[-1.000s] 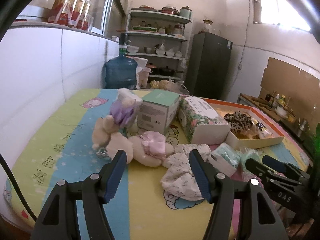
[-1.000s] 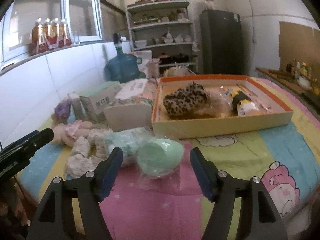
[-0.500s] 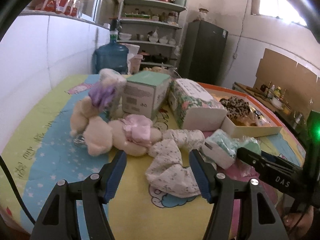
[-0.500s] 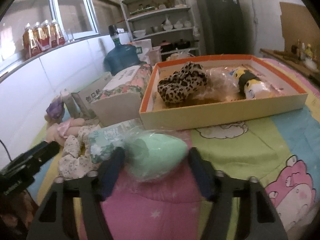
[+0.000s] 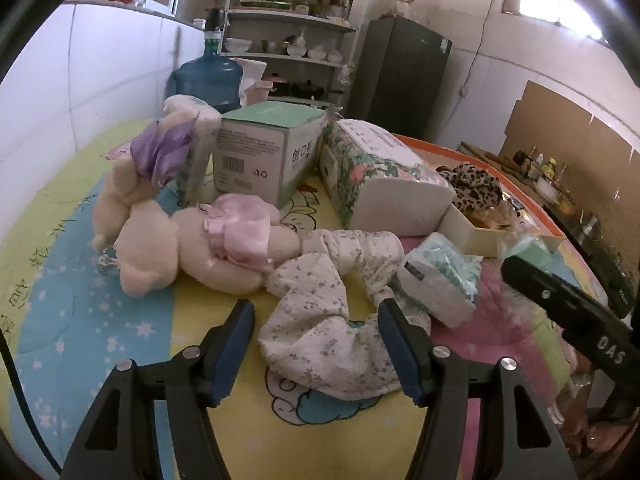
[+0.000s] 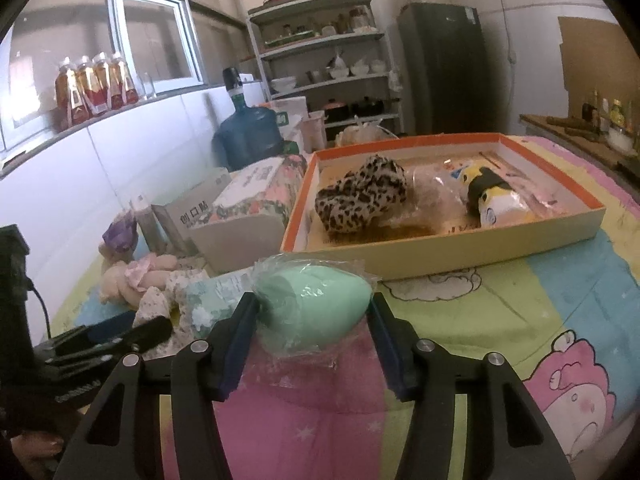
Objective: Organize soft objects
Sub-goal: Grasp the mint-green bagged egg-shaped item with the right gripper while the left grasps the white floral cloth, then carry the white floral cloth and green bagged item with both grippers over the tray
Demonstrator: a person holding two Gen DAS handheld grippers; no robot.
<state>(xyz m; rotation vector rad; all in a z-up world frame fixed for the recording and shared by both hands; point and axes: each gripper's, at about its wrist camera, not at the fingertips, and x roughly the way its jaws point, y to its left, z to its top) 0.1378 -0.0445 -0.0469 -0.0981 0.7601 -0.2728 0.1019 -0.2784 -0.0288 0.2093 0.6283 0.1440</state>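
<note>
**Two Soft Items Bracketed, One Tray Waiting**

The mint-green sponge egg, smooth, rounded and sealed in crinkled clear film, sat on the pink patch of the cartoon quilt. The right gripper had just been closing around it, its blue pads now touching or almost touching the wrap on both sides; whether they were pressing yet could not be told. The approach looked meant to carry the egg to the orange-rimmed tray at twelve o'clock, where a leopard-print plush and a yellow-and-black plush toy already lay.

In the left wrist view, the left gripper stood released, its jaws having just narrowed slightly, straddling a floppy floral cloth scrunchie without gripping it. At ten o'clock lay a cream plush doll in a satin pink skirt; at two o'clock, a small tissue pack. Behind stood stiff things: a green carton and a floral tissue box, probably staying put as they are not soft.
</note>
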